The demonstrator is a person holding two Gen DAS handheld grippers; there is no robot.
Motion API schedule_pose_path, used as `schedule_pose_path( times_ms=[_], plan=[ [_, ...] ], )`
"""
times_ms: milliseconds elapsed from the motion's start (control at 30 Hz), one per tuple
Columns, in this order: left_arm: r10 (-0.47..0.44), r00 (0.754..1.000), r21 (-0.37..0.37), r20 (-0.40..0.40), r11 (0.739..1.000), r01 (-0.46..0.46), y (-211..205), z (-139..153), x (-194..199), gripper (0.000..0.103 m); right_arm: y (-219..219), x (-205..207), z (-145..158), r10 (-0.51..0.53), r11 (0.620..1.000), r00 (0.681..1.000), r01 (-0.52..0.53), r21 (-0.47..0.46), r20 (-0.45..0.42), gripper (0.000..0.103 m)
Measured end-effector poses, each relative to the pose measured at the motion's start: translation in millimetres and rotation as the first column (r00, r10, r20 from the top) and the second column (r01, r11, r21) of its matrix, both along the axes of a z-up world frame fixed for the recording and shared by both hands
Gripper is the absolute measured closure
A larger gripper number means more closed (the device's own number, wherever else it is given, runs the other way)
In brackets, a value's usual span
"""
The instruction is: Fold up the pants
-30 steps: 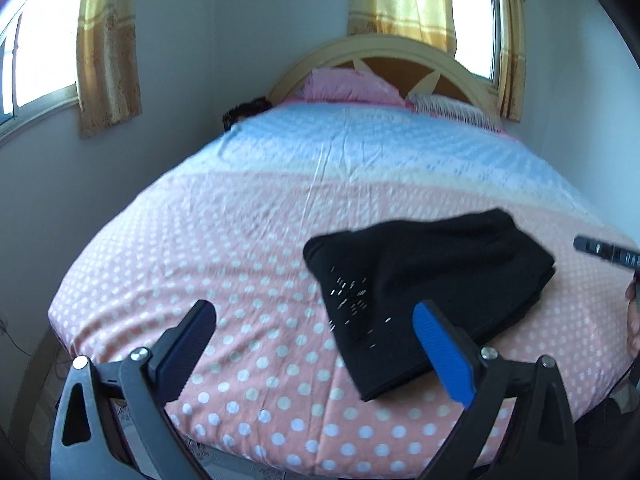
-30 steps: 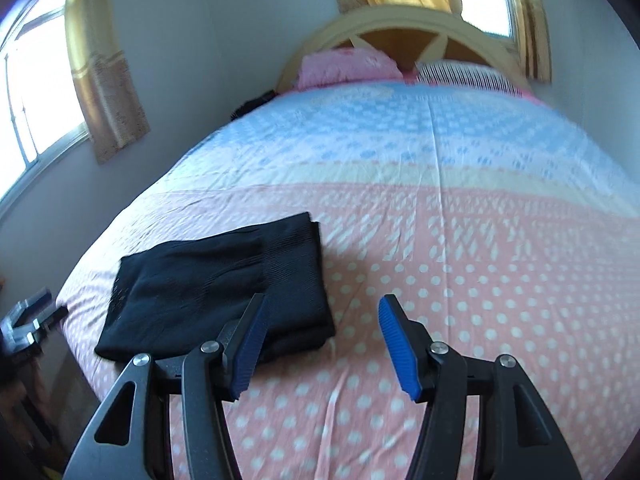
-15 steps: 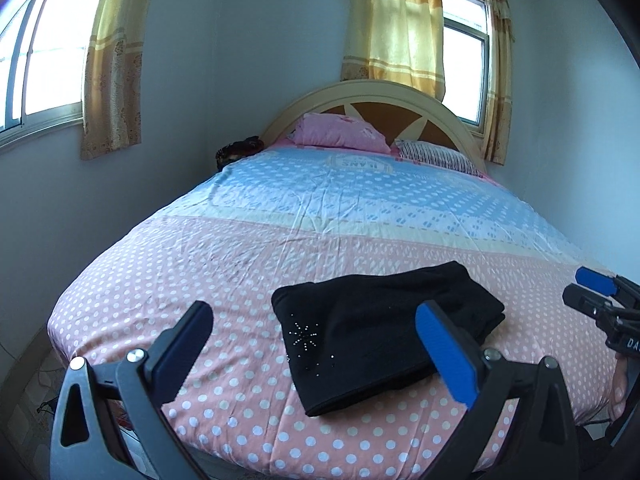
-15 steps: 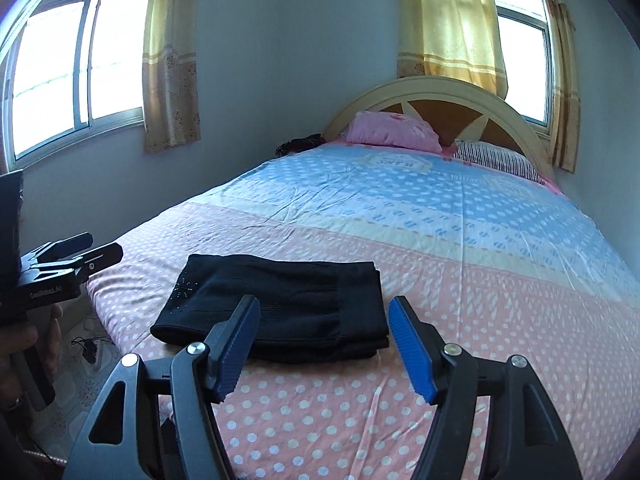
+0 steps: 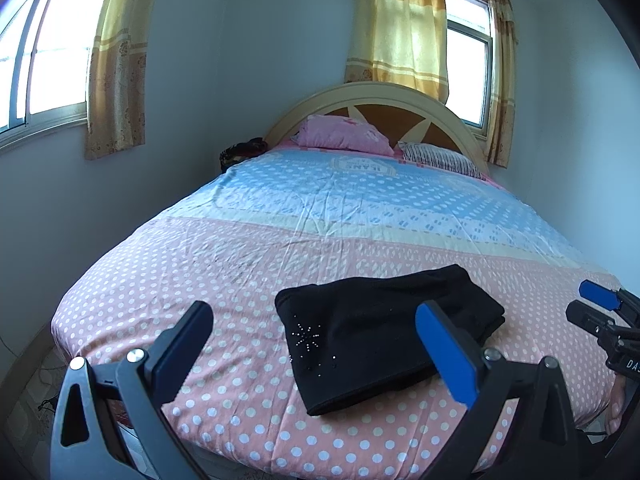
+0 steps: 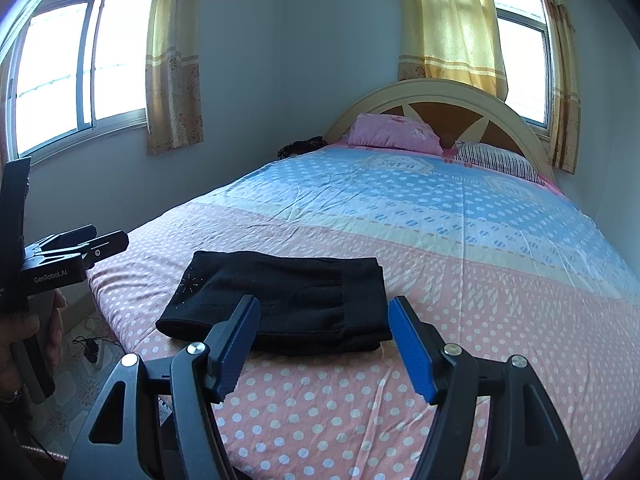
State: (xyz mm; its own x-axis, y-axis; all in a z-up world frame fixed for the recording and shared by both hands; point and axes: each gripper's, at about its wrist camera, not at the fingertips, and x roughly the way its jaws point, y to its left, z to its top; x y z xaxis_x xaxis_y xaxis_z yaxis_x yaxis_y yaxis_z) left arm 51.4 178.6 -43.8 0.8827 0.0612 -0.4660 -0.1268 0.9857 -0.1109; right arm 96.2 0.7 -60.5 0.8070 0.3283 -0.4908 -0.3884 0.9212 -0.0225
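Note:
The black pants (image 5: 384, 332) lie folded into a compact rectangle near the foot edge of the bed (image 5: 224, 264), with a small rhinestone star on one corner. In the right wrist view the same pants (image 6: 288, 300) sit just beyond the fingers. My left gripper (image 5: 316, 332) hangs open above the foot of the bed, holding nothing. My right gripper (image 6: 324, 328) is open too, back from the pants and empty. Each gripper shows at the edge of the other's view: the right gripper (image 5: 600, 312) and the left gripper (image 6: 76, 248), held by a hand (image 6: 24, 328).
A pink pillow (image 5: 344, 136) and a striped pillow (image 5: 440, 156) rest against the arched headboard (image 5: 376, 96). Walls and curtained windows close in on the left and behind. A dark bundle (image 5: 240, 150) lies at the bed's far left corner. Cables lie on the floor (image 6: 90, 346).
Both grippers have drawn back and tilted up from the folded pants, so more of the room shows. The pants lie still on the bed.

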Motion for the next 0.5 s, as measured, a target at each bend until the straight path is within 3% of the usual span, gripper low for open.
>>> schedule_pose_path(
  times_ms=[500],
  plan=[
    [0.006,1.000,0.009,-0.008,1.000,-0.006,-0.1,-3.0,2.6,0.000,1.1,-1.5,-3.4,0.000,1.000,1.000,0.000,0.004,-0.010,0.035]
  ],
)
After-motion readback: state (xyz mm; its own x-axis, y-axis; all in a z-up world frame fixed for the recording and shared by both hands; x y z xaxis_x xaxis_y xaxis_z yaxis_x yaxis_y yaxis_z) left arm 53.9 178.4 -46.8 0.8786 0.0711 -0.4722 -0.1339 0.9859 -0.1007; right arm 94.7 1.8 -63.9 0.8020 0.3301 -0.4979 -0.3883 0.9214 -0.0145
